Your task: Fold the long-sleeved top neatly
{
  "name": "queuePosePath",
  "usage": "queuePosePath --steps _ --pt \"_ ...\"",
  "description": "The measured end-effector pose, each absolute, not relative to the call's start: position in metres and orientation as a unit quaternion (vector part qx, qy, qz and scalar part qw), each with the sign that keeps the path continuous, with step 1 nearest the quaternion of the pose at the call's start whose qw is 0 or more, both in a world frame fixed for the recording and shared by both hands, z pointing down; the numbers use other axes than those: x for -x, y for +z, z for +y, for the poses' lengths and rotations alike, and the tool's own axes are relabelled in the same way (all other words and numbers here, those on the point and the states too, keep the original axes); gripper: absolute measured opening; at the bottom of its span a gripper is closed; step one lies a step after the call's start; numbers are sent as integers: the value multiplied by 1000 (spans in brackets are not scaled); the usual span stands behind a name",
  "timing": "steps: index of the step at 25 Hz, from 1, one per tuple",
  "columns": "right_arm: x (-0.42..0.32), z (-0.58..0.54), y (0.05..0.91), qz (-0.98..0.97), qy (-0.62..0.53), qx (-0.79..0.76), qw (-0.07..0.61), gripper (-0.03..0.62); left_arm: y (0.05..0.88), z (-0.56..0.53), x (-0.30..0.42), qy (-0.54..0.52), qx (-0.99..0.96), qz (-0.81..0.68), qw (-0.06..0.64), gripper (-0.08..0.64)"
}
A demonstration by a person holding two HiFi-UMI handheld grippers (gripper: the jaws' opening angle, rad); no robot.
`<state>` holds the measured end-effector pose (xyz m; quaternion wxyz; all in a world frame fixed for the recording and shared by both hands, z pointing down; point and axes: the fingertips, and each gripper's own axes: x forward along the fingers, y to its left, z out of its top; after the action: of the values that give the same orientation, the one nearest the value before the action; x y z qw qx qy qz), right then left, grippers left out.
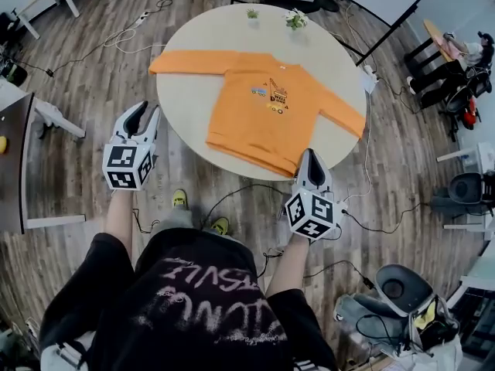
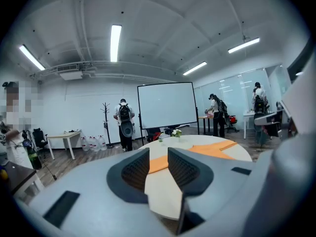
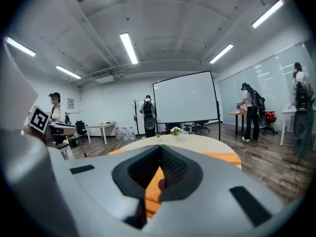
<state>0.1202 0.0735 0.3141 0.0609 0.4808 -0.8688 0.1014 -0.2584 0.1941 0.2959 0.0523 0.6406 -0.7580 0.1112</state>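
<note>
An orange long-sleeved top (image 1: 267, 107) lies flat, front side up, on a round pale table (image 1: 193, 103), with both sleeves spread out to the sides. My left gripper (image 1: 147, 113) hovers off the table's left edge, open, with nothing between its jaws. From the left gripper view, the table (image 2: 163, 191) and an orange sleeve (image 2: 212, 149) lie beyond the open left gripper (image 2: 158, 159). My right gripper (image 1: 309, 157) is shut, its tips at the near hem by the top's right corner. In the right gripper view the shut right gripper (image 3: 160, 154) has orange cloth (image 3: 155, 186) just below it; no grip on the cloth shows.
Two small flower pots (image 1: 296, 19) (image 1: 252, 12) stand at the table's far edge. Cables (image 1: 247, 188) trail over the wooden floor around the table. A whiteboard (image 2: 167, 105) stands behind it, a desk (image 1: 15, 161) is at the left, chairs (image 1: 394, 288) at the right. Several people stand in the room.
</note>
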Motion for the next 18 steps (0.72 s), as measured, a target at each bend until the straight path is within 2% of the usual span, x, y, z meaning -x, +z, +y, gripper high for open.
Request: queuePosePath --steps 4,18 --pt "-99 53 321 -875 101 -467 69 6 306 185 278 134 -626 -767 40 114" --pt "20 -41 352 -877 109 -452 117 6 373 108 406 146 -603 -779 94 113"
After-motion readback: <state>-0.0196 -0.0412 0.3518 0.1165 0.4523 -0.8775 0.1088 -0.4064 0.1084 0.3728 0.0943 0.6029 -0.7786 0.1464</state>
